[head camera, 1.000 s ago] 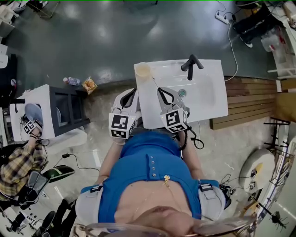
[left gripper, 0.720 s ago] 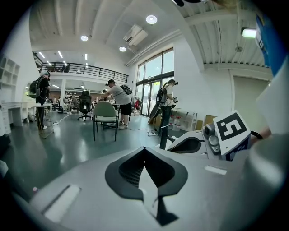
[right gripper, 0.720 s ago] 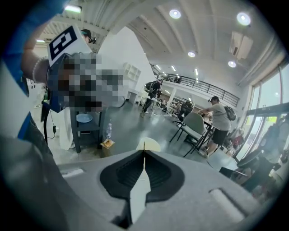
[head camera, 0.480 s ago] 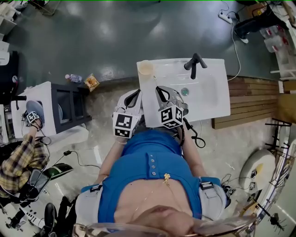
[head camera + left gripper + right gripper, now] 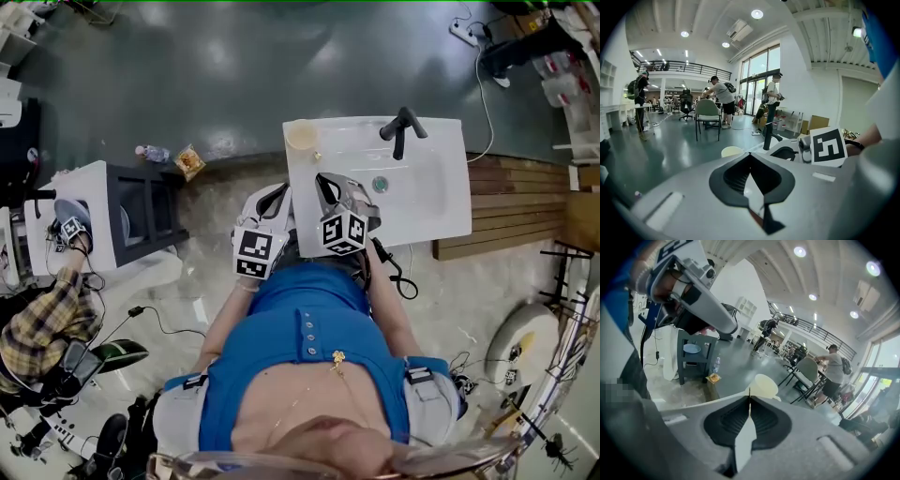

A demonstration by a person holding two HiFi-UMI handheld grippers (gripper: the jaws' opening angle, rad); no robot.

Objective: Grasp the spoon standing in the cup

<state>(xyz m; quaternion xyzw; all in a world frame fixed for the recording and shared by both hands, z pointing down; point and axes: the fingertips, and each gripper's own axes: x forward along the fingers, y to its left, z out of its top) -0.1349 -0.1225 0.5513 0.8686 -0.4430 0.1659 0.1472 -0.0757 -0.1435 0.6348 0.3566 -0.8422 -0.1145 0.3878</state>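
A pale cup [image 5: 301, 137] stands on the far left corner of the white sink unit [image 5: 431, 211]. In the right gripper view the same cup [image 5: 761, 385] sits just past my jaw tips. My right gripper [image 5: 322, 180] is over the sink, close to the cup. Its jaws are pressed together, and a thin dark spoon handle [image 5: 749, 393] sticks up from where they meet [image 5: 750, 401]. My left gripper [image 5: 277, 195] hangs off the sink's left edge, its jaws shut on nothing [image 5: 750, 157]. The cup [image 5: 731, 151] shows beyond it.
A black faucet [image 5: 401, 127] and a drain [image 5: 380, 185] lie right of the cup. A grey shelf unit [image 5: 141, 220] stands at the left, with a bottle [image 5: 148, 153] and a snack bag [image 5: 190, 162] on the floor. Wooden boards [image 5: 511, 202] lie at the right.
My right gripper has edged closer to the cup, and less of the spoon shows between them. The left gripper has hardly moved. The head view has shifted slightly.
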